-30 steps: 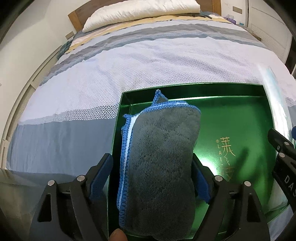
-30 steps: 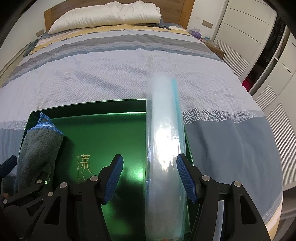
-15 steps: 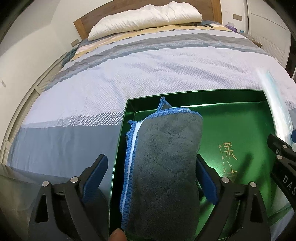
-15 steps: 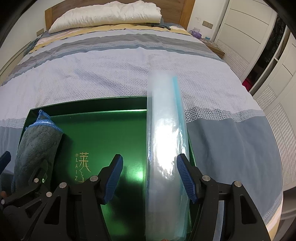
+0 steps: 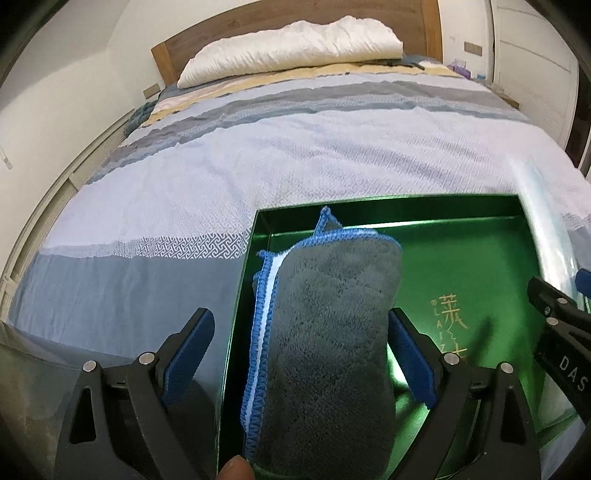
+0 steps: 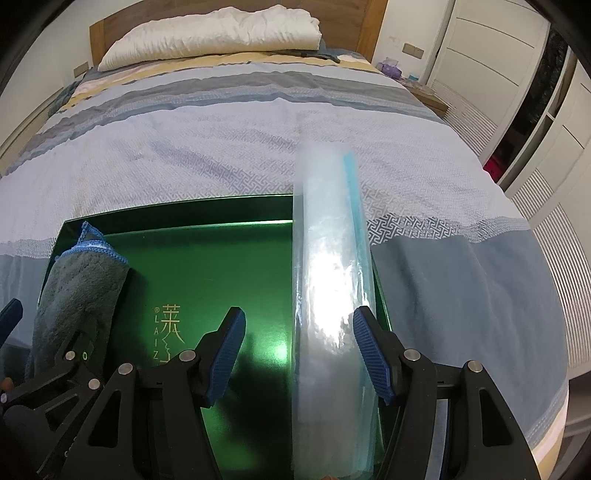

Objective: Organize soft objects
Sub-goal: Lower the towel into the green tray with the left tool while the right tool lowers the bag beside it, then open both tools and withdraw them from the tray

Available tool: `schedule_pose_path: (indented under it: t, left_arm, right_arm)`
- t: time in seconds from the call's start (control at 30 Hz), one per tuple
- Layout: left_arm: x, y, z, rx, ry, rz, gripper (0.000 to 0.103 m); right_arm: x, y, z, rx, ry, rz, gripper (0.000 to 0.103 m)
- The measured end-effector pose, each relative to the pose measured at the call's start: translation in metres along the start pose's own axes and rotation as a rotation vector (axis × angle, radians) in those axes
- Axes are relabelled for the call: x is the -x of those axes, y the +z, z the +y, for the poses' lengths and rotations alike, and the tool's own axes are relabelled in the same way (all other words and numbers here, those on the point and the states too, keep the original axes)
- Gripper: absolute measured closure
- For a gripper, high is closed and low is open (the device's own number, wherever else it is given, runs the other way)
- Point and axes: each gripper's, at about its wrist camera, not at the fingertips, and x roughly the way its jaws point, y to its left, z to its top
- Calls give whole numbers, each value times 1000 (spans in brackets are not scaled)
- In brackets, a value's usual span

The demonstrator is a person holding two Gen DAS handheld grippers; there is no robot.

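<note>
A bed [image 5: 303,155] fills both views, covered by a striped bedspread [image 6: 207,147] in pale blue, grey and cream bands. A white pillow [image 5: 291,48] lies at the far end against a wooden headboard [image 6: 373,22]. White wardrobe doors [image 6: 491,55] stand along the right wall.

On the near part of the bedspread sits a shallow green tray [image 5: 461,258] with gold lettering [image 6: 171,326] on its floor.

A folded grey towel [image 5: 328,332] with blue stitched edging lies in the left side of the tray, running from near to far, its far end just short of the tray's far wall. A rolled clear plastic bag [image 6: 328,295] with a blue strip along one edge lies over the tray's right rim, its far end reaching past the tray onto the bedspread.

The left gripper [image 5: 299,358] straddles the towel with its jaws spread wide; the left pad stands clear of the cloth outside the tray, and the right pad sits just beside the towel's edge. The right gripper [image 6: 297,354] is spread too: the bag lies between its jaws close to the right pad, with the left pad well apart from it. Whether the right pad touches the bag I cannot tell.

A fingertip [image 5: 234,468] shows at the near edge of the left wrist view.
</note>
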Motion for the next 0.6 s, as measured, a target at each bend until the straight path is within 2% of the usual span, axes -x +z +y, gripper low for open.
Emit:
schedule_pose_path:
  t: [0.6]
  left_arm:
    - [27, 4, -3, 4, -95, -130, 13]
  right_arm:
    - [23, -6, -3, -14, 2, -60, 42]
